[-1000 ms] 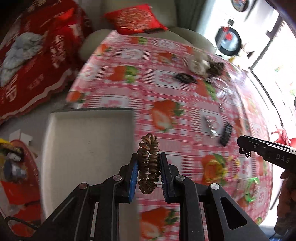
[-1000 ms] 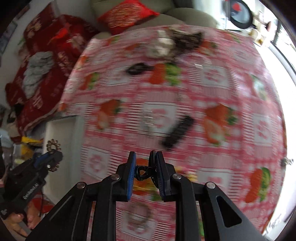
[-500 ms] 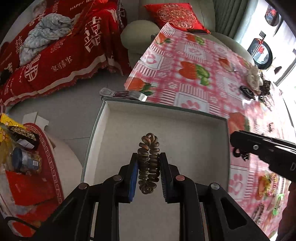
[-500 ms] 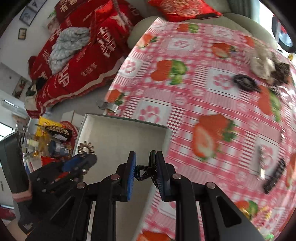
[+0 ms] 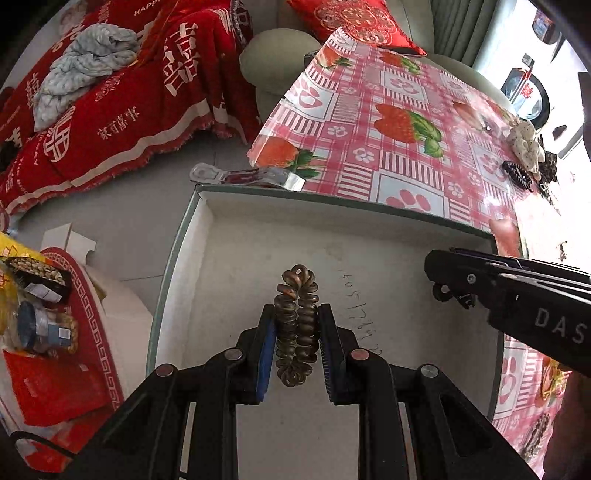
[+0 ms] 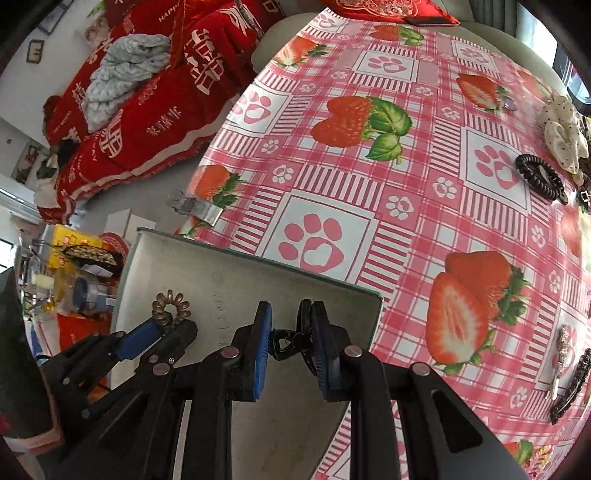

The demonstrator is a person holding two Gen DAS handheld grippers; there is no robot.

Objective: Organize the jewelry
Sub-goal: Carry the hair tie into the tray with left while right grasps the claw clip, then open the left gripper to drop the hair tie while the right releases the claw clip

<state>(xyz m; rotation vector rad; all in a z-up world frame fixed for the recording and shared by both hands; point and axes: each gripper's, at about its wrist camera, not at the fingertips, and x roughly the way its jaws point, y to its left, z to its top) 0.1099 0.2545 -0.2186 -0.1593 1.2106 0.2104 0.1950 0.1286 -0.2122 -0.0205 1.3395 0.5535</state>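
L gripper (image 5: 297,328) pinches brown coil hair tie (image 5: 297,325), held above white box (image 5: 229,258) at table edge. R gripper (image 6: 290,341) pinches small black hair clip (image 6: 286,341) over box's right side.

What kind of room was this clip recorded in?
Most likely a home living room: a sofa with a red throw and red cushion sits beside a table with a strawberry-print tablecloth, scattered with hair accessories.
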